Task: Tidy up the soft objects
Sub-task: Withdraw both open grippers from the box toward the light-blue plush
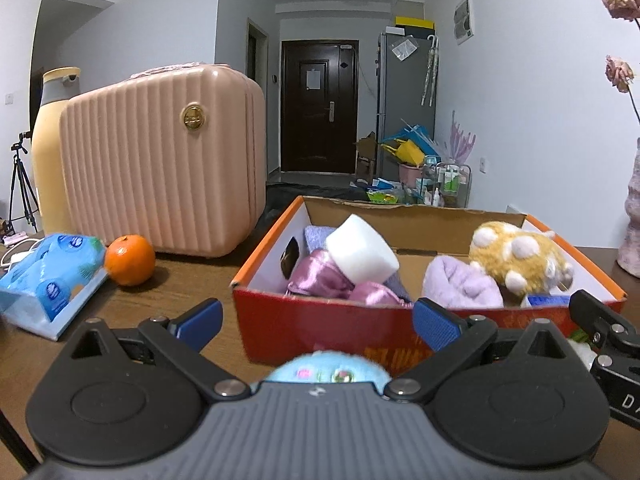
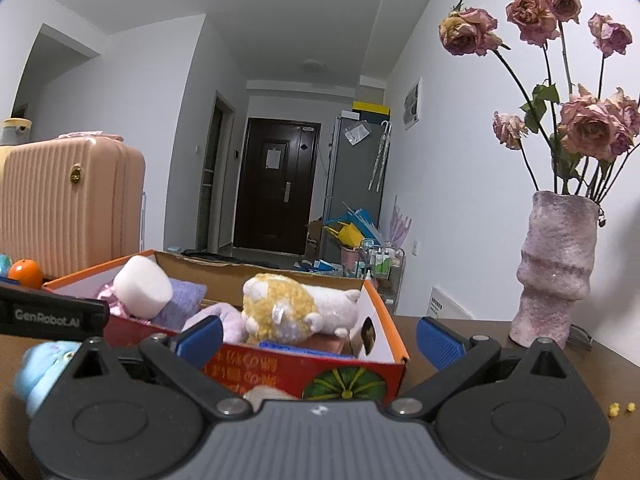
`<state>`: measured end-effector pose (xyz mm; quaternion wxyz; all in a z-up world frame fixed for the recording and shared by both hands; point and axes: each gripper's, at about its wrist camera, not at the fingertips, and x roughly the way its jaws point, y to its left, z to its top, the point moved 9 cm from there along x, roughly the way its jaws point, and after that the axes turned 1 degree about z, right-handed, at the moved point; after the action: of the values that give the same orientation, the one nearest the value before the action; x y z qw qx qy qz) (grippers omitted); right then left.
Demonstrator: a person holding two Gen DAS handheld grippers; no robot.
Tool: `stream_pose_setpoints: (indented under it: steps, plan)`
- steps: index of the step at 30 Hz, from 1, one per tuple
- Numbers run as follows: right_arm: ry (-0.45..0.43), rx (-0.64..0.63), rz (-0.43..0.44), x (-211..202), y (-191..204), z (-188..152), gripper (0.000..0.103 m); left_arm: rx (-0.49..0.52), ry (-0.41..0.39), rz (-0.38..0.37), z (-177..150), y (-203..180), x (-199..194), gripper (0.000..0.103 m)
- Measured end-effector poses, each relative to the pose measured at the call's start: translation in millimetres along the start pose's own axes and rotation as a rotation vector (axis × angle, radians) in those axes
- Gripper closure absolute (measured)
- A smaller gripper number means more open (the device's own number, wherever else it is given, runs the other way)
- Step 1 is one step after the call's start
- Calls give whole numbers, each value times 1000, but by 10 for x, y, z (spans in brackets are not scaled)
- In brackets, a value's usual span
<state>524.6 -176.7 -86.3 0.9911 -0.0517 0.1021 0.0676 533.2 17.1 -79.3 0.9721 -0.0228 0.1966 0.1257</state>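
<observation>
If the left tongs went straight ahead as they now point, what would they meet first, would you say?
Probably the near red wall of the cardboard box: the open left tongs point at it, with a light blue plush toy low between them. Depth is uncertain.

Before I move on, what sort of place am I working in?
Most likely a lived-in flat: a hallway ending at a dark front door, a pink suitcase on the table, and dried roses in a vase.

Soft, even indoor light is filling the room, casting faint shadows. Fisheye distortion is bending the walls around the dark door [image 1: 319, 106], while corners are vignetting black.
</observation>
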Motion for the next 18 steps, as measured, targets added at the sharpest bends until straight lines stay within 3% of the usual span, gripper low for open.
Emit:
stream_pose_setpoints:
  steps: [18]
  plan:
    - [59, 12, -25, -602, -39, -201, 0, 45, 86, -42, -391, 177, -535, 0]
